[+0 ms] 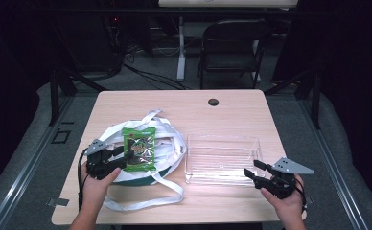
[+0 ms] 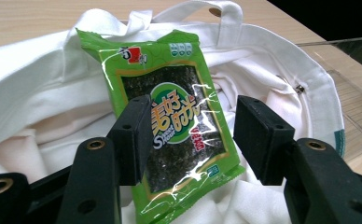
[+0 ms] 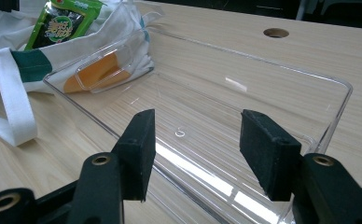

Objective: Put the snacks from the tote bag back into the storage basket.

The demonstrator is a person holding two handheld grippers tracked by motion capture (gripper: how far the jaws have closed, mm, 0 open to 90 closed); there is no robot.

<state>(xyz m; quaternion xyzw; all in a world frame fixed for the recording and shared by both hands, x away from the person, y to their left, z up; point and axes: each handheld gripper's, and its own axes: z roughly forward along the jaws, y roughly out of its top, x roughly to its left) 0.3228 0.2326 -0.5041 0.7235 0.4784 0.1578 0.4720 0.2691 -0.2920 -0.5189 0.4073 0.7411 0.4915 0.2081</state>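
Note:
A green seaweed snack packet (image 1: 139, 147) (image 2: 174, 112) lies flat on a white tote bag (image 1: 169, 139) (image 2: 44, 79) at the table's left. My left gripper (image 1: 118, 159) (image 2: 188, 135) is open at the packet's near end, with one pad over the packet's left edge and the other out past its right edge. A clear plastic tray (image 1: 222, 138) (image 3: 244, 88) stands empty to the right of the bag. My right gripper (image 1: 251, 167) (image 3: 193, 149) is open at the tray's near right corner, nothing between its fingers. The right gripper view also catches the packet (image 3: 60, 23) far off.
The bag's white straps (image 1: 145, 201) (image 3: 13, 93) trail toward the table's front edge. A cable hole (image 1: 213, 102) sits at the back of the wooden table (image 1: 174, 103). Behind the table stands a black folding chair (image 1: 232, 45). Dark stands flank both sides.

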